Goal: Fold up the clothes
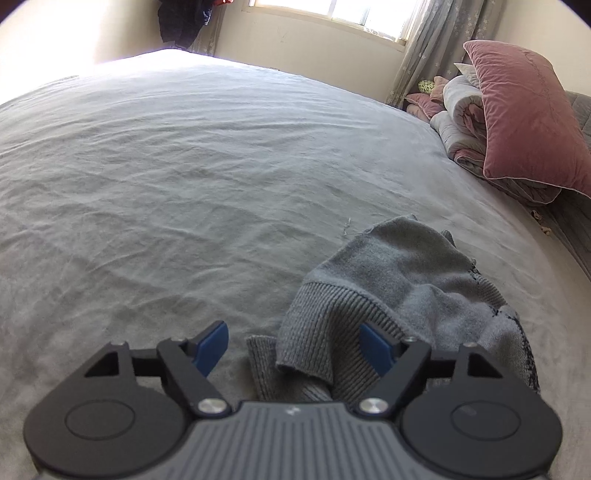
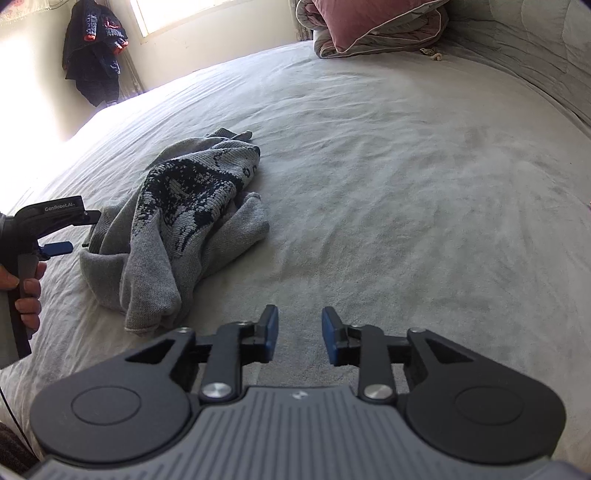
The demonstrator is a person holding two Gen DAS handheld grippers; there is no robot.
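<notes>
A crumpled grey knit sweater (image 2: pixel 177 221) with a dark pattern lies in a heap on the grey bed sheet (image 2: pixel 388 177). In the left wrist view its ribbed hem (image 1: pixel 314 354) lies between the blue pads of my left gripper (image 1: pixel 293 347), which stands open; neither pad presses the cloth. The same gripper (image 2: pixel 55 247) shows at the left edge of the right wrist view, held by a hand (image 2: pixel 27 291), at the heap's left side. My right gripper (image 2: pixel 300 332) is open over bare sheet, just right of the sweater, with nothing between its fingers.
A pink pillow (image 1: pixel 532 122) leans on a folded quilt (image 1: pixel 461 122) at the bed's far right. Dark clothes (image 2: pixel 94 55) hang on the wall by the window (image 1: pixel 332 11). A grey curtain (image 1: pixel 424 48) hangs behind the quilt. Wide sheet lies beyond the sweater.
</notes>
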